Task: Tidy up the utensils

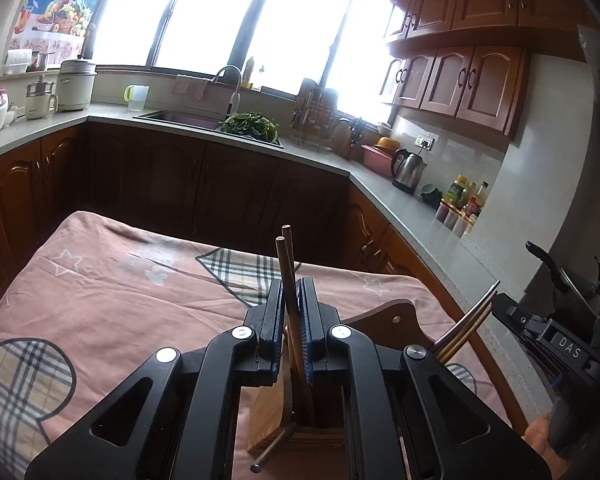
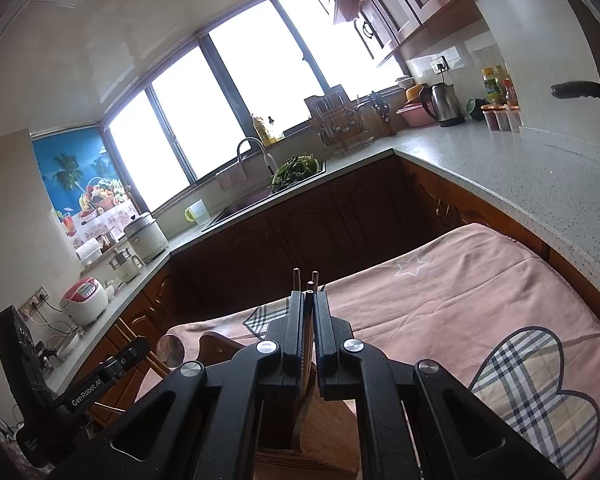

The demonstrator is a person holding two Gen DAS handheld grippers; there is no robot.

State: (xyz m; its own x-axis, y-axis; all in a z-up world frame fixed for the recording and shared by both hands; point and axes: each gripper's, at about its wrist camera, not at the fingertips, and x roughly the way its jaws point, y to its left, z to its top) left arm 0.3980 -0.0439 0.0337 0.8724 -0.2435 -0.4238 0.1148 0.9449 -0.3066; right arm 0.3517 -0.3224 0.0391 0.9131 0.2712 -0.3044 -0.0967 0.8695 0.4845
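Both claws mid-drop at the wooden holder

Left claw (image 1: 289, 312) clamps dark chopsticks (image 1: 287, 276) upright; holder (image 1: 296, 436) sits directly below it. Right claw (image 2: 309, 320) grips another brown stick (image 2: 309, 312). Next, probably: lower straight into the compartment, then release.

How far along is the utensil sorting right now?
Partly done, it seems. The wooden holder on the pink cloth already has metal utensils standing in it. In hand: the left hand-held gripper is shut on brown chopsticks; the right hand-held gripper also pinches chopsticks. Left: dropping them in. One stick still lies below.
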